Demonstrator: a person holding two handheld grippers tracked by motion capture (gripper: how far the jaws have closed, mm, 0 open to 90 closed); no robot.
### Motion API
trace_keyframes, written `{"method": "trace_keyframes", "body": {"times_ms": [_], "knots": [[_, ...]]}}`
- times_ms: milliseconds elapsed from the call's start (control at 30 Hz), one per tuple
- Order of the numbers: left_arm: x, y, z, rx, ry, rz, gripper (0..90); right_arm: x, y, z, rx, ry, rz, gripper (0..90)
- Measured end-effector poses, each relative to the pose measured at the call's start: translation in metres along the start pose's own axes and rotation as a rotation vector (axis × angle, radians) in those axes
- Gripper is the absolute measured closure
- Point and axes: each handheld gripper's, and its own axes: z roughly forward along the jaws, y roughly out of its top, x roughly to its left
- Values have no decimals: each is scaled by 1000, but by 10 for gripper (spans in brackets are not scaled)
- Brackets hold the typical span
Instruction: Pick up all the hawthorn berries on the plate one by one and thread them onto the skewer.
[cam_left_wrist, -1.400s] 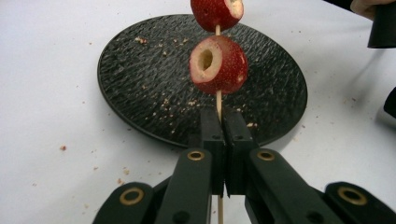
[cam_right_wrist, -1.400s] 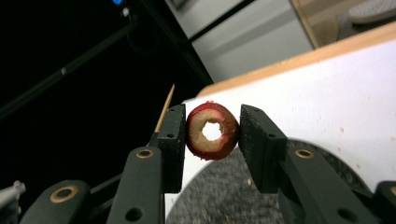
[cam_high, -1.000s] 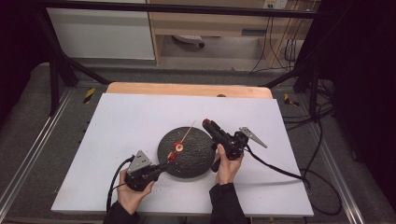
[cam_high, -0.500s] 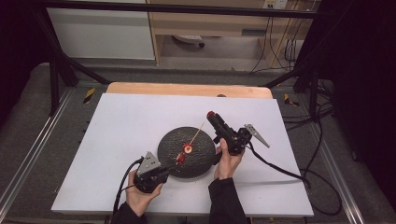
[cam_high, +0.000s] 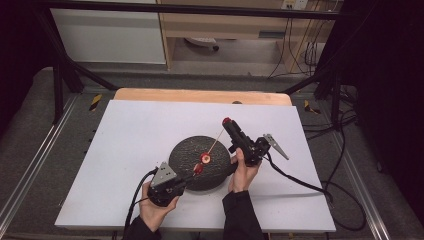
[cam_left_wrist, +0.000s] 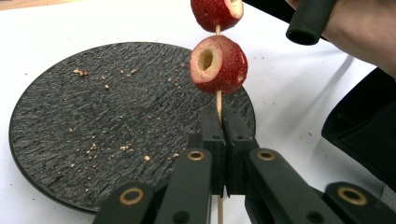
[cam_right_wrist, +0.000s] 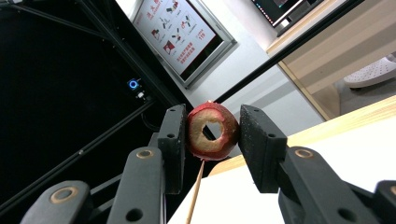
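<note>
Your left gripper (cam_high: 192, 173) slid toward bench's near edge; skewer (cam_high: 216, 142) now stretches farther across plate. White bench (cam_high: 130, 130). Black plate (cam_high: 187, 150) mid-bench, near edge side. Right gripper (cam_right_wrist: 212, 133), your jaws pinching top cored red fruit (cam_right_wrist: 211, 130). Left jaws pressed together on skewer; two fruits (cam_left_wrist: 218, 58) just above.

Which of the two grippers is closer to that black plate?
Left. The left gripper holds the skewer at the plate's near edge; the right gripper grips a red fruit beyond the plate's far right.
</note>
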Motion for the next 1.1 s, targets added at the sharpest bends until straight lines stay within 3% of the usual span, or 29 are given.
{"method": "trace_keyframes", "body": {"times_ms": [333,667,1100], "knots": [[-5,4,6,-9,-2,-21,882,0,-3,0,-7,8,12,632],[-12,10,11,-48,23,-55,882,1,-7,-1,-7,13,23,632],[-8,22,20,-51,34,-53,882,2,-17,-5,50,28,14,633]]}}
